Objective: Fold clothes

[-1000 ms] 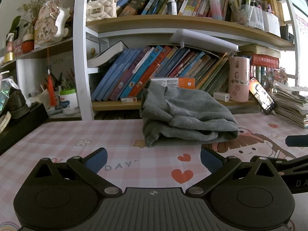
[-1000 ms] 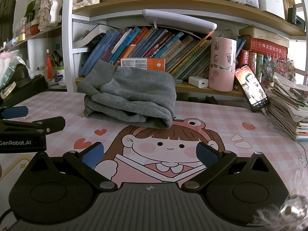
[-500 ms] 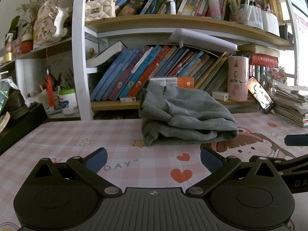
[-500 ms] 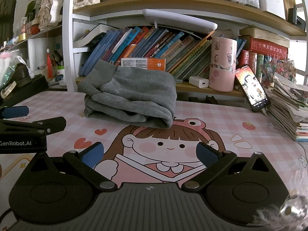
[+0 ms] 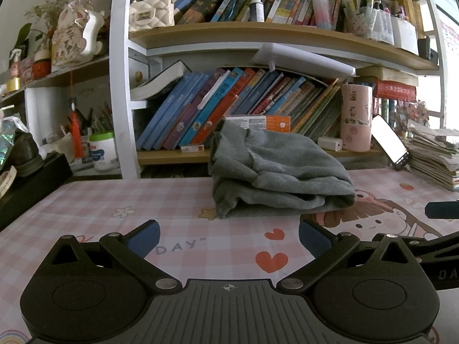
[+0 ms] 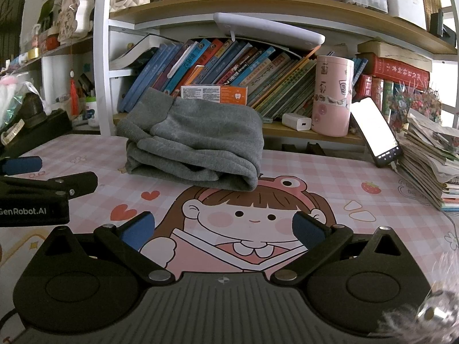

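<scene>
Compared with a second ago, almost nothing has shifted on my screens: the folded grey fleece garment (image 5: 275, 172) sits in the same spot on the pink checked cartoon-print table mat (image 5: 143, 200), and the phone's screen now reads plain white. My left gripper (image 5: 228, 236) hovers low over the mat with its blue-padded fingers spread wide and nothing between them; my right gripper (image 6: 223, 228) is spread the same way, empty, above the printed cartoon girl.

The garment is a soft, nubby bundle folded into thick layers, with a ribbed band at its left end and rounded folds facing me. It lies near the back of the mat, well apart from both grippers.

Behind it a wooden bookshelf (image 6: 258, 3) holds slanted books. A pink cylindrical tin (image 6: 332, 97), a small white charger block (image 6: 297, 121) and a leaning smartphone (image 6: 375, 132) stand to the right, beside a stack of papers (image 6: 430, 160). Nothing blocks the garment.
</scene>
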The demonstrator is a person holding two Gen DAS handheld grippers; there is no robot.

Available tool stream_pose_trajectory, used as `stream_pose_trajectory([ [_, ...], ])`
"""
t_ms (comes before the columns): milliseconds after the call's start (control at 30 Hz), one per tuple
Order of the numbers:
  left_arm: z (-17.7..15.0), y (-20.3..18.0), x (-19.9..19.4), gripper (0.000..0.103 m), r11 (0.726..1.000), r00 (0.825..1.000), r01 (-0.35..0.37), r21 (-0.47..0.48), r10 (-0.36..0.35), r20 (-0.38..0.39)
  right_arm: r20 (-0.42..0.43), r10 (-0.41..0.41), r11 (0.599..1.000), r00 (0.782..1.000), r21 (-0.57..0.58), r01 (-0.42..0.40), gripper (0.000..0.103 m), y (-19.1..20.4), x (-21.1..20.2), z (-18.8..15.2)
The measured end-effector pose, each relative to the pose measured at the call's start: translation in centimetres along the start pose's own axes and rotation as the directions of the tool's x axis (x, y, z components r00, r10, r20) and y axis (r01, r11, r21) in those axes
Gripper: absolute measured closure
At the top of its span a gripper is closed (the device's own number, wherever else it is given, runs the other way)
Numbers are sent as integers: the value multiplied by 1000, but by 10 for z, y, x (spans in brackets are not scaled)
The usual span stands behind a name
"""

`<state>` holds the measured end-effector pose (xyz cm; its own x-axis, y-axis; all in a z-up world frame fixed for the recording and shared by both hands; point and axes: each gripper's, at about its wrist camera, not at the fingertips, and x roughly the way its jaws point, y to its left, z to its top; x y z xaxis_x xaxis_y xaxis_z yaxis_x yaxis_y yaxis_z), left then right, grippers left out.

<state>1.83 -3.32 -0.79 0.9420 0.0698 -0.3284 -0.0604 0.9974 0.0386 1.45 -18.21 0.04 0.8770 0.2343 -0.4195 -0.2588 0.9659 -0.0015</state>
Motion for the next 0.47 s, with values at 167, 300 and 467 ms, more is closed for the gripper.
stream_pose_trajectory([
  [167, 0, 0, -1, 0, 1000, 1000, 7, 3, -7, 11, -1, -1, 1000, 1000, -2, 1, 0, 1, 0, 0],
  [300, 0, 0, -2, 0, 1000, 1000, 4, 2, -4, 18, -2, -2, 1000, 1000, -3, 2, 0, 1, 0, 0],
  [467, 0, -1, -1, 0, 1000, 1000, 5, 6, -6, 15, -3, -1, 1000, 1000, -3, 1, 0, 1, 1, 0],
])
